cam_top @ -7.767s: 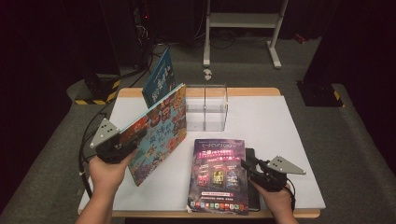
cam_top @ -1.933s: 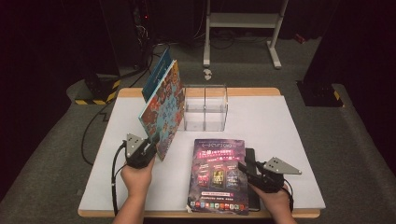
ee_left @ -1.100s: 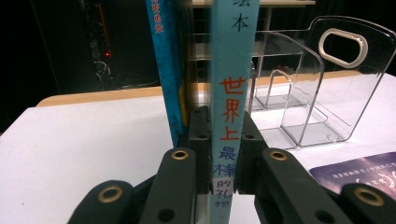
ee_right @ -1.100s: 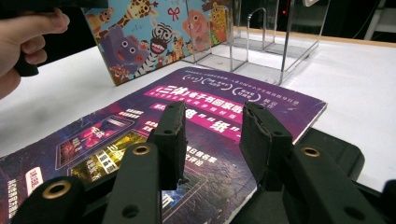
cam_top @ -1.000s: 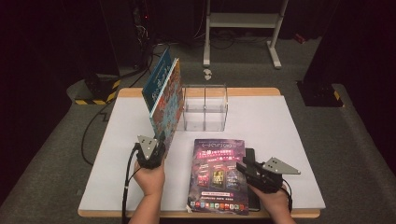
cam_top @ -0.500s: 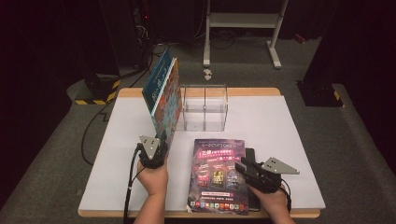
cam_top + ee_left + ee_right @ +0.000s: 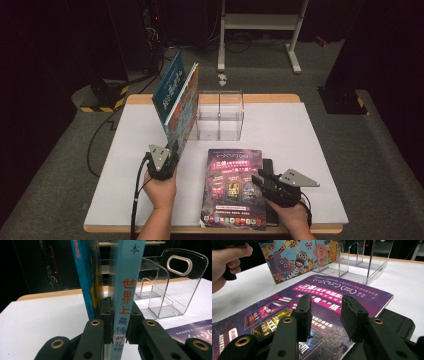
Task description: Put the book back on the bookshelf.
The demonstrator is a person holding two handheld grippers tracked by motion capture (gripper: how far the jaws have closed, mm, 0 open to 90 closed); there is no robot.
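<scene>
The upright book's (image 7: 126, 290) top and foot were cut off by the left gripper view's edges, its upper lettering blurred.

white table (image 7: 300, 135), metal stand (image 7: 260, 22), floor cables (image 7: 105, 135)

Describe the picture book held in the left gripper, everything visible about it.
The picture book is a thin, large volume with a light blue spine bearing red and blue Chinese characters and a cover crowded with cartoon animals. It stands upright on its lower edge on the white table, its top tilting away from the clear plastic holder beside it. The left gripper has its jaws shut on the spine. A second blue book leans close behind it.
</scene>
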